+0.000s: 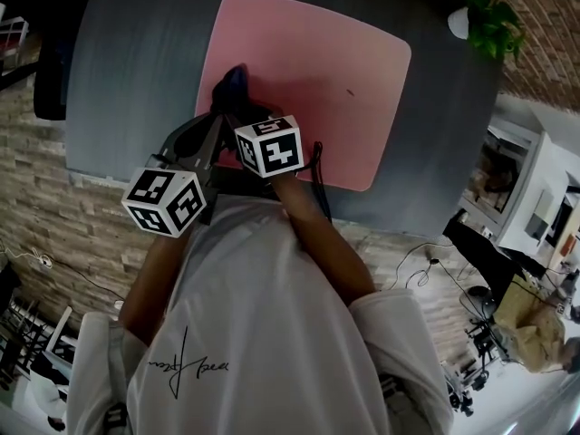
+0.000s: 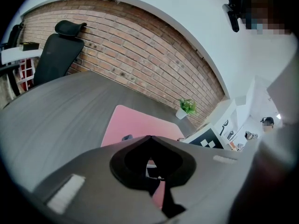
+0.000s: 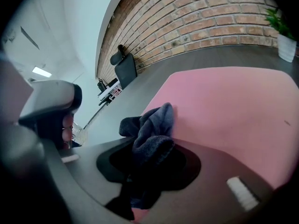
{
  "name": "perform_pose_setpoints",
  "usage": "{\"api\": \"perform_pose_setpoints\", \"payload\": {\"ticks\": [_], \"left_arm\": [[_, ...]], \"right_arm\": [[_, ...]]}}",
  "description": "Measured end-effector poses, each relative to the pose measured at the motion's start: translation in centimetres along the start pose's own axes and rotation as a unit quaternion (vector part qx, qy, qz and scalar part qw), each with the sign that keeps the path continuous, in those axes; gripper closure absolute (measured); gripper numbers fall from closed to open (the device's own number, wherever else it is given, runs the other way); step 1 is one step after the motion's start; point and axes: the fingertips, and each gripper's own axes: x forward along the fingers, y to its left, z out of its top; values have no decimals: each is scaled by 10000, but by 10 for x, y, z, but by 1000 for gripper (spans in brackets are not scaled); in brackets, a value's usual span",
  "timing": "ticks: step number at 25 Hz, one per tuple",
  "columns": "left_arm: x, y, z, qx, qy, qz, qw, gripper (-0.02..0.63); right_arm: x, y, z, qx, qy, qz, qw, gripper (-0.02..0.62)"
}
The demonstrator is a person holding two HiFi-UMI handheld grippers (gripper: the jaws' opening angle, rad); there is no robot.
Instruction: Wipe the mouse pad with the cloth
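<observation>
Seen from the head camera, the left gripper (image 1: 207, 132) hovers off the pad's (image 1: 317, 89) near left corner, above the grey bench (image 1: 136, 62). The right gripper (image 1: 232, 98) sits just beside it, reaching onto the pad's left edge. Only the left gripper view shows its jaws meeting tip to tip with nothing between them, the pink pad (image 2: 135, 122) visible beyond. The same view takes in an office chair (image 2: 56, 55) far left of the pad, against a brick wall (image 2: 140, 55).

The right gripper view shows its jaws clamped on a bunched dark cloth (image 3: 154, 120). The cloth's free end rests on the pad (image 3: 224, 111) at its left edge.

Beyond the pad's far right corner, a white pot (image 1: 459, 24) holds a green plant (image 1: 491, 16).

The pad's middle, far side and right side lie bare except for a small dark speck (image 1: 350, 91). Bare bench surrounds the pad to its left and far side.
</observation>
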Motion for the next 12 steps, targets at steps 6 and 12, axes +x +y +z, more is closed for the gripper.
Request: {"api": "perform_pose_setpoints", "payload": {"ticks": [6,12], "left_arm": [[2,-10,-2,160,4,0,9999,595],[4,-20,-6,170,-2,-15,9999,595]], "right_arm": [[-10,-11,-4,23,-33,-49,10000,463],[-21,-22,-9,25,-46,-102,9999,463]]}}
